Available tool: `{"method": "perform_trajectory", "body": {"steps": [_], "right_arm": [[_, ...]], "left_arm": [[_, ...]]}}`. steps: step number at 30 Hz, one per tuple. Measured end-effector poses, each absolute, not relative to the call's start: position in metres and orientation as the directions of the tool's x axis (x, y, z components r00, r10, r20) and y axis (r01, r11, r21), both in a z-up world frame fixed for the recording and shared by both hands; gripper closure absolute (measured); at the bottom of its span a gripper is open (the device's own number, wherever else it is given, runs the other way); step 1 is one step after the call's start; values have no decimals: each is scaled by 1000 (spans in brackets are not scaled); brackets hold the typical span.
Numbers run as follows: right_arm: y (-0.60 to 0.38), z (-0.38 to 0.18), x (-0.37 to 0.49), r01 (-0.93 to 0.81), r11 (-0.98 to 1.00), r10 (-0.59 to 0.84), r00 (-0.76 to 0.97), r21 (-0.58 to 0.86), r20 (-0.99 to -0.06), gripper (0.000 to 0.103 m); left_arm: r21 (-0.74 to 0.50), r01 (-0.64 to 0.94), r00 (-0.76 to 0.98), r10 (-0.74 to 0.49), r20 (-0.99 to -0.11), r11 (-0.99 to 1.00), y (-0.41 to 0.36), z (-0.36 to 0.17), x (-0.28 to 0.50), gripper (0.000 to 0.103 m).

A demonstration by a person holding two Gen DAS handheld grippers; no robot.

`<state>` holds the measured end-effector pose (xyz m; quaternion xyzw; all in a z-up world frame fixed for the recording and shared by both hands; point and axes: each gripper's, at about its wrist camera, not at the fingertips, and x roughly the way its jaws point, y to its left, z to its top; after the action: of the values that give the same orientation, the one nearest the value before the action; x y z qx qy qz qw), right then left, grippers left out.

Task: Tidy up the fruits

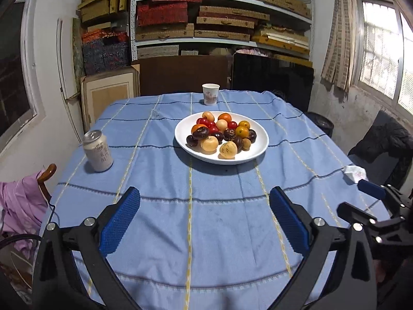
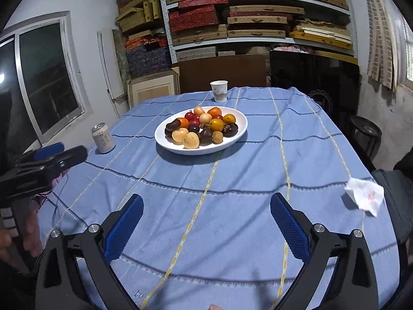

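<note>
All the fruits (image 1: 221, 134) sit heaped on the white plate (image 1: 260, 142) mid-tabletop (image 1: 206, 206), so the sorting looks finished to me, with my left fingers (image 1: 205, 219) and right fingers (image 2: 206, 226) spread wide, holding nothing.

Left wrist view: from the near table edge, angled down across the blue tablecloth (image 1: 206, 219) toward the shelving (image 1: 222, 18), well back from the white plate (image 1: 185, 126). Right wrist view: same height and tilt, further right. Shared: plate, paper cup (image 2: 219, 90), can (image 2: 103, 138), crumpled tissue (image 2: 364, 193), shelving.
</note>
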<state>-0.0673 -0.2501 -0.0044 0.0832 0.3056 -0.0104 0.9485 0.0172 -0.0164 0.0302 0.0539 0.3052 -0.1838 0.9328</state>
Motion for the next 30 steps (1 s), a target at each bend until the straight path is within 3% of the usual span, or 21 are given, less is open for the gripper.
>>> {"method": "perform_trajectory", "body": {"steps": [7, 15, 30], "right_arm": [[-241, -7, -88, 81, 989, 6, 819, 127, -574, 4], [-237, -10, -95, 100, 991, -33, 823, 88, -567, 4], [-245, -16, -93, 124, 986, -35, 812, 113, -582, 4]], "left_arm": [[37, 324, 775, -243, -583, 945, 2, 24, -24, 5], [33, 321, 789, -248, -562, 946, 8, 29, -40, 5], [50, 347, 753, -246, -610, 937, -7, 14, -32, 5]]}}
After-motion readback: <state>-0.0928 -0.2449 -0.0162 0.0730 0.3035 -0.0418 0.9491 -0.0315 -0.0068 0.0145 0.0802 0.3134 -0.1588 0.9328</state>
